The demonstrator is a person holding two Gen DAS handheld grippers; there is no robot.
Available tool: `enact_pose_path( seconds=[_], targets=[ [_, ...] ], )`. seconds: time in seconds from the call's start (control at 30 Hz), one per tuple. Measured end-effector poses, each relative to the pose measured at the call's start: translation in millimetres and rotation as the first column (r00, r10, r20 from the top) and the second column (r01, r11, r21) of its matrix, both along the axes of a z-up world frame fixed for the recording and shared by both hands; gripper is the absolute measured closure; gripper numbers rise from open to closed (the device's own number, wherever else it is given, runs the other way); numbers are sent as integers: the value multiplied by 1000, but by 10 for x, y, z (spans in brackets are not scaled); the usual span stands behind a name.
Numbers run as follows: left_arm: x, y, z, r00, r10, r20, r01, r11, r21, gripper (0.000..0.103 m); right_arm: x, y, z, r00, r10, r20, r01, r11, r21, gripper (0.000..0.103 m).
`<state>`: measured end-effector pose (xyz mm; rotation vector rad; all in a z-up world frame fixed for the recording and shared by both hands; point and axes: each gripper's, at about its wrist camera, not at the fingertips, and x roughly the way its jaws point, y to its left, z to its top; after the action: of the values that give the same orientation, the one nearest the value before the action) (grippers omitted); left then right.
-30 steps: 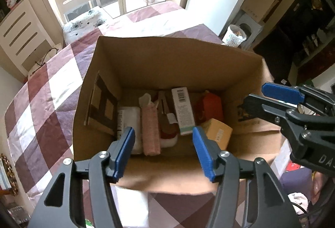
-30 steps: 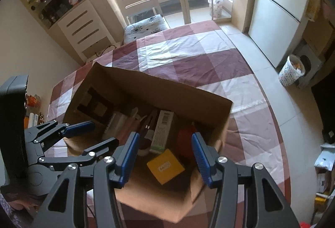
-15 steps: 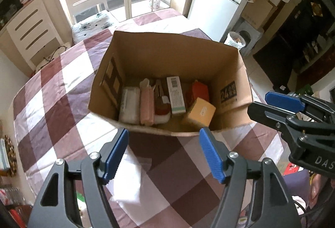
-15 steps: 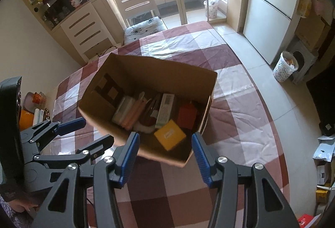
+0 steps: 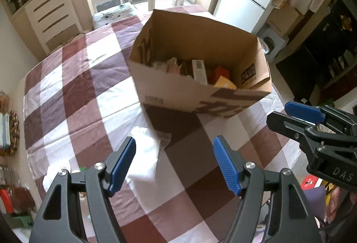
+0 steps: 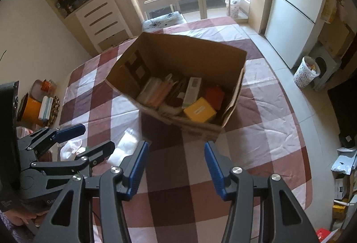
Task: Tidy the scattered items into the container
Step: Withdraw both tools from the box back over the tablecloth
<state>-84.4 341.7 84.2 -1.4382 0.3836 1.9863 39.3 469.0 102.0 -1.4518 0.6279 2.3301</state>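
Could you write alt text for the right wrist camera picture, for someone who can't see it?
An open cardboard box full of small packages, including a yellow box, stands on a checked tablecloth. The empty, open right claw hangs in front of it, the left claw beside it.

Matt cardboard box (image 6: 200, 57) — soft checked cloth (image 6: 256, 138), creased

Both wrist cameras look steeply down from above the near edge of the checked tabletop (image 5: 73, 95), set back from it. They share the cardboard box (image 5: 178, 95) (image 6: 196, 124); each view catches the other tool at its side.
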Motion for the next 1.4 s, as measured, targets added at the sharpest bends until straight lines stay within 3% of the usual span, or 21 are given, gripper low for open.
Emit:
enact_pose_path(
  seconds=[0.57, 0.9, 1.1, 1.23, 1.4],
  targets=[
    [233, -1059, -134, 982, 186, 32, -186, 982, -21, 26, -161, -859, -160, 987, 152, 46, -151, 988, -32, 50],
    [269, -2057, -403, 914, 397, 82, -393, 918, -55, 17, -298, -1440, -514, 971, 215, 101, -207, 975, -82, 48],
    [275, -2589, -497, 862, 499, 85, -495, 866, -68, 10, -328, -1695, -744, 965, 227, 131, -218, 973, -77, 40],
    [287, -2774, -578, 856, 510, 83, -503, 860, -90, 8, -348, -1843, -968, 951, 243, 192, -222, 967, -127, 40],
    [300, -2964, -651, 835, 544, 84, -539, 839, -75, 7, -377, -2057, -1041, 941, 262, 213, -259, 965, -41, 40]
  ],
)
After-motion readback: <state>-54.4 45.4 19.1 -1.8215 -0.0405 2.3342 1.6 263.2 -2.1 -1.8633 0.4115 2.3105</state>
